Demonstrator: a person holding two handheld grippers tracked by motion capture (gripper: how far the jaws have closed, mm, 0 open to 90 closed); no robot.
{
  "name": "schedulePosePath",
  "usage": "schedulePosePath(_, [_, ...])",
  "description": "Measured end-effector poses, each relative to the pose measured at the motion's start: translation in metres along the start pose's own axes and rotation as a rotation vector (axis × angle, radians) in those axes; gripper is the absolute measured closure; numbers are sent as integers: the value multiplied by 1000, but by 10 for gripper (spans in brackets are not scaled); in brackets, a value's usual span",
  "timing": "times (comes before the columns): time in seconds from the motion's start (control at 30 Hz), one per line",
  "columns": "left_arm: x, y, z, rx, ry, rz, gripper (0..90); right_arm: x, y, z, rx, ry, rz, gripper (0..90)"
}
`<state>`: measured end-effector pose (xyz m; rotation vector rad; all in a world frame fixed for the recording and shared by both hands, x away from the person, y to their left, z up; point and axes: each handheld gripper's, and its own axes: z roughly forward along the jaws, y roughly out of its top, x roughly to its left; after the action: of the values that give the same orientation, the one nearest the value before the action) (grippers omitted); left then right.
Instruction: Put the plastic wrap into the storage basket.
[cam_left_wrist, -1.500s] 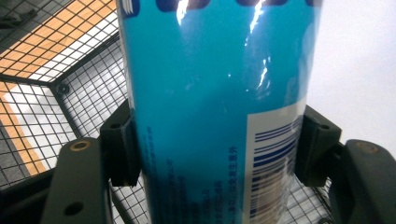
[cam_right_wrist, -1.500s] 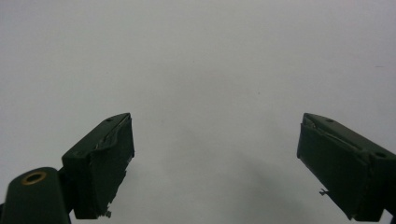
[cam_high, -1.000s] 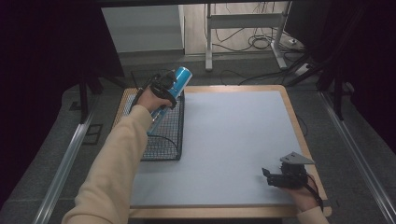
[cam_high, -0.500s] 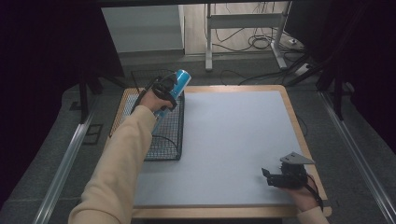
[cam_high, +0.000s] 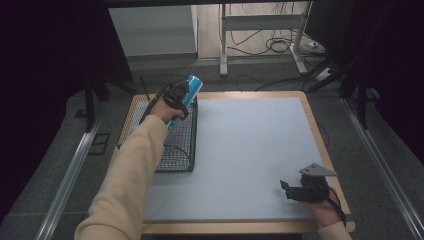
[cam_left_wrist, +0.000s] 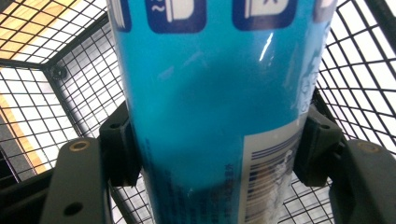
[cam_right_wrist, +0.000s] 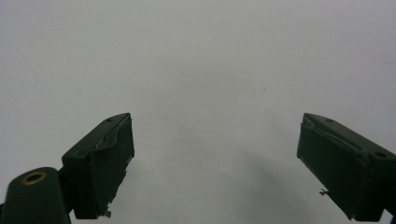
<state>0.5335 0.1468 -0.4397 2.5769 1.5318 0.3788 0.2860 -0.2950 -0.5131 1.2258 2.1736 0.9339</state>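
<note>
My left gripper (cam_high: 176, 97) is shut on a blue can (cam_high: 189, 88) and holds it tilted over the far end of the black wire basket (cam_high: 175, 150) at the table's left. In the left gripper view the blue can (cam_left_wrist: 219, 107) sits clamped between the two black jaws, its barcode label low on the right, with basket mesh (cam_left_wrist: 51, 88) behind it. My right gripper (cam_high: 289, 191) rests low at the table's near right corner, open, with nothing between its fingers; its own view shows my right gripper (cam_right_wrist: 215, 163) over bare grey mat.
A grey mat (cam_high: 250, 150) covers the wooden table (cam_high: 320, 135). Beyond the far edge stand a white cabinet (cam_high: 150, 30), a metal frame (cam_high: 260, 25) and loose cables (cam_high: 280, 45) on the floor. A rail (cam_high: 65, 185) runs along the left.
The left gripper with the can has barely shifted, staying over the basket's far end. The right gripper has not moved.
</note>
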Motion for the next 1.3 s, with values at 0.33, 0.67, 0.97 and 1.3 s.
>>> schedulePosePath(0.33, [-4,-10,-33,-111,5,-29,154,1,0,-1,-3,-1,-2,114])
schedulePosePath(0.67, [-26,-37,-58,-247,-112,6,125,2,2,-2,-6,-6,-1,114])
schedulePosePath(0.97, [-51,-60,-83,-331,-169,61,132,4,3,-2,-9,-1,-7,114])
schedulePosePath(1.3, [-95,-79,-103,-393,-198,137,148,6,5,-5,-19,-4,-11,114])
